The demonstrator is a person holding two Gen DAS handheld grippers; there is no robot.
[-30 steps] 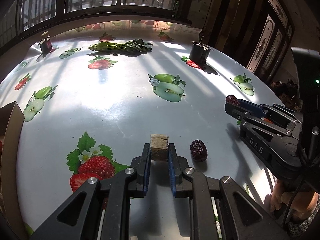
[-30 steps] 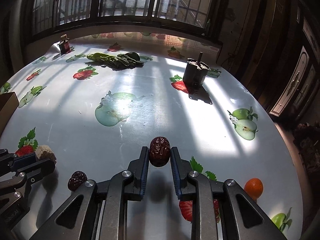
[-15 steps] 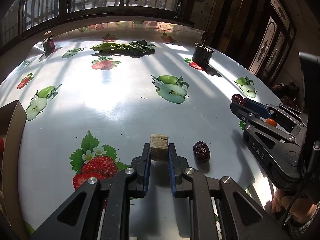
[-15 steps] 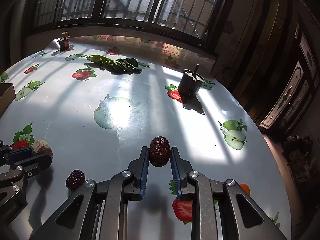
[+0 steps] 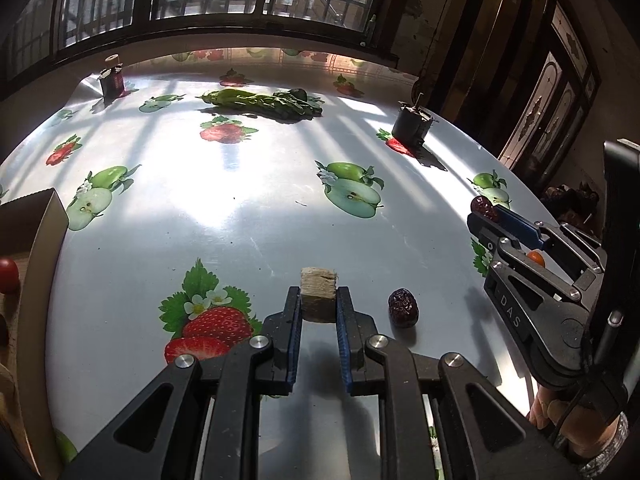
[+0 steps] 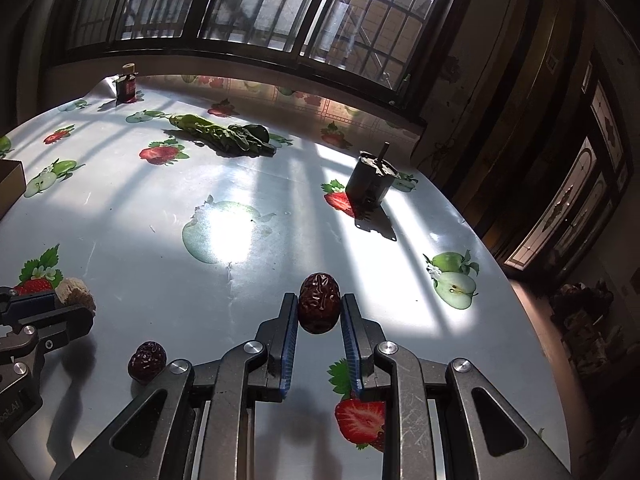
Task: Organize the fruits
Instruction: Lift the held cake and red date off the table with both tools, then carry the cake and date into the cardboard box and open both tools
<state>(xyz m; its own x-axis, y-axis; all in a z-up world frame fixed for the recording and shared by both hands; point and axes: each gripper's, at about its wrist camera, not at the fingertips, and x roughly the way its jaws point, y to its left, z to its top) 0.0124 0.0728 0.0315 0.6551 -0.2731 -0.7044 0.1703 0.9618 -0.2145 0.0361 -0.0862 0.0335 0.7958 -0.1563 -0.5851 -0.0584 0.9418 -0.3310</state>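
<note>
Barely anything has shifted over the last second: both grippers have tilted a touch and the table sits a little lower in each view, but the loads are just where they were. Left gripper (image 5: 319, 308) is clamped on a pale tan chunk (image 5: 318, 293), pads pressing both sides and the piece lifted clear of the table (image 5: 248, 216), going by its shadow below. Right gripper (image 6: 319, 314) is squeezed onto a wrinkled dark red date (image 6: 319, 303), also carried above the cloth.

So where does the sorting stand? Early to middling, by my reckoning. Two pieces are picked up, neither is put down anywhere yet. A second date (image 5: 403, 307) lies loose on the table, just right of the left gripper's fingers and between the two tools. A small orange fruit (image 5: 535, 258) peeks through the right gripper's frame in the left view, seemingly further off on the table.

Over at the left edge stands a cardboard box (image 5: 44, 236), with a red round fruit (image 5: 8, 275) showing beside its wall; whether that one counts as sorted I cannot tell, since the inside is mostly cut off. That box looks the likely destination. Left to do: carry both held pieces over, release them, then come back for the loose date and the orange one.
</note>
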